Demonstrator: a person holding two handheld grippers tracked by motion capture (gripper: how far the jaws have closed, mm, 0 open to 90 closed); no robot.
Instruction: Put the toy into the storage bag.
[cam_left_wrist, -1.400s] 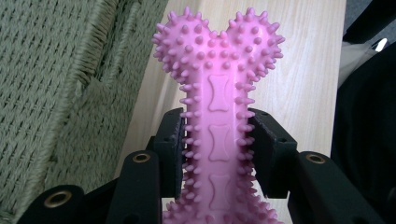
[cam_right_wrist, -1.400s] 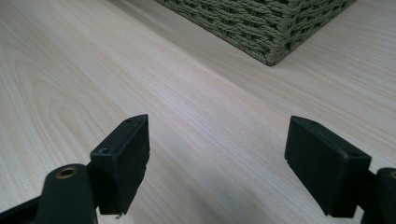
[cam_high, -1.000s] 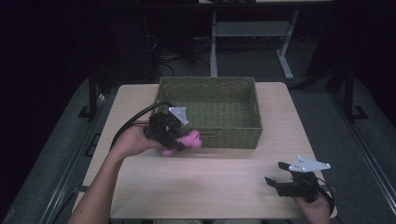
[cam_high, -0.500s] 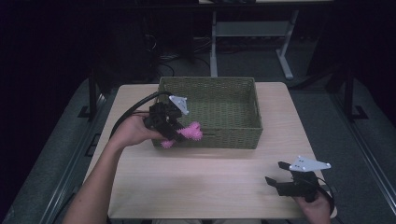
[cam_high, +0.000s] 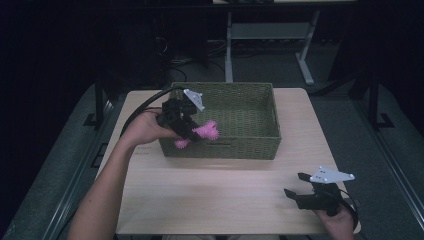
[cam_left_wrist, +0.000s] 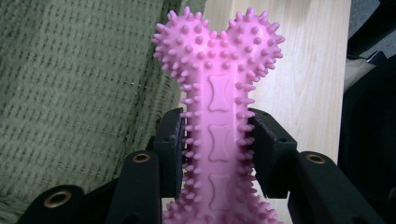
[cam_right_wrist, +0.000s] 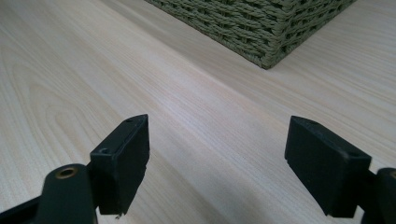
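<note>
Pink spiky bone toy, clamped mid-shaft by left tool, seemingly points across basket rim.

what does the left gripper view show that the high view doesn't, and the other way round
Left gripper view alone: small bone shapes pressed into the shaft of the pink spiky bone toy, and black pads clamped on that shaft. High view alone: the whole green woven basket, both forearms, and the right gripper open at the table's near right. Both: toy, basket weave, pale wooden table.

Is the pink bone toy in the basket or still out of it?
Out: the left gripper holds the pink bone toy at the basket's front rim, partly outside.
</note>
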